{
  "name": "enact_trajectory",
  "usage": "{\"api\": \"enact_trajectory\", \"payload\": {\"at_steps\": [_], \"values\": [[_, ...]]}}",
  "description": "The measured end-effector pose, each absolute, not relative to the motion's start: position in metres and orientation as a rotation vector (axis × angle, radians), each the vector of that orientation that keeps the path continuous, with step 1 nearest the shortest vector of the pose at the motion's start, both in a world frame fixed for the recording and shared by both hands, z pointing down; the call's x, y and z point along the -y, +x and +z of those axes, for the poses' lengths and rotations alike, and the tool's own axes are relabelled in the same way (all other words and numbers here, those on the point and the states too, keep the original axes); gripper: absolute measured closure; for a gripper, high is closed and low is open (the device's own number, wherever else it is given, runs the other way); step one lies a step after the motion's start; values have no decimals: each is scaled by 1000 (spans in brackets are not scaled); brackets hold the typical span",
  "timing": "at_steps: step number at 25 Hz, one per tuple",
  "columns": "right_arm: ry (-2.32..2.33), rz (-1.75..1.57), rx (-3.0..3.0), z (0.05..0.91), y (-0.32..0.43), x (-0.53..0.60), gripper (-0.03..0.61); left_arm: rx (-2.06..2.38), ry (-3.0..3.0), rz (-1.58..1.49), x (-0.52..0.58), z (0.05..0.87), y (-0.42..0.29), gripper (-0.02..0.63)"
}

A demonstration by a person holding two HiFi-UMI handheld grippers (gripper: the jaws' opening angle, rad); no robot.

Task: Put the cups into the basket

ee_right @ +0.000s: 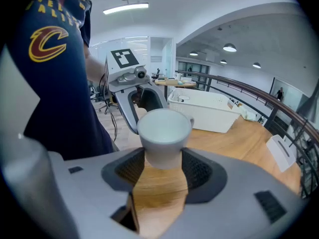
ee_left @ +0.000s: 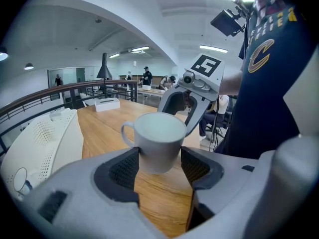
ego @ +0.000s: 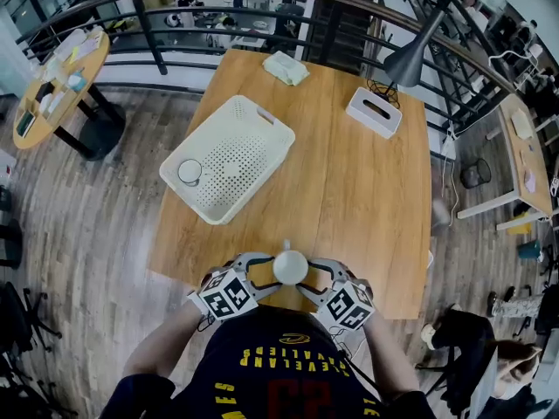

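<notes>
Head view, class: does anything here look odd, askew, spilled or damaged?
Only one oddity: the white mug, at the table's near edge, is clamped by the jaws of both the left gripper and the right gripper at once. Nothing looks spilled or broken.

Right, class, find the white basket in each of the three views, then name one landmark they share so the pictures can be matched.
Head view: white basket lies left of centre, set diagonally.
Left gripper view: white basket is at the left edge, seen side-on.
Right gripper view: white basket is right of centre, beyond the cup.
Shared landmark: white cup, bottom centre in the head view, central in the left and right gripper views.
</notes>
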State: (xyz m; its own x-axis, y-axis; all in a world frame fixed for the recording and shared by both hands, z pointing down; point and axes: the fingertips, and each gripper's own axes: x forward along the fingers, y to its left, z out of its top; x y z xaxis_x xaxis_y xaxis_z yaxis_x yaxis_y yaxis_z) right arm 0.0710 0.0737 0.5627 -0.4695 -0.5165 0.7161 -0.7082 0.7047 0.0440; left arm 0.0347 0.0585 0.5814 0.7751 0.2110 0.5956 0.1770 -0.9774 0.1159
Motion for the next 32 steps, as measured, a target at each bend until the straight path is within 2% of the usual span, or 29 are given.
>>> {"api": "enact_trajectory", "payload": {"at_steps": [15,32], "values": [[787,153,2353,510,65,-41,345,3,2993,1013,-30,521,25,341],[836,71,2299,454,38,75,345,-34,3083,914,88,462,-2,341]]}}
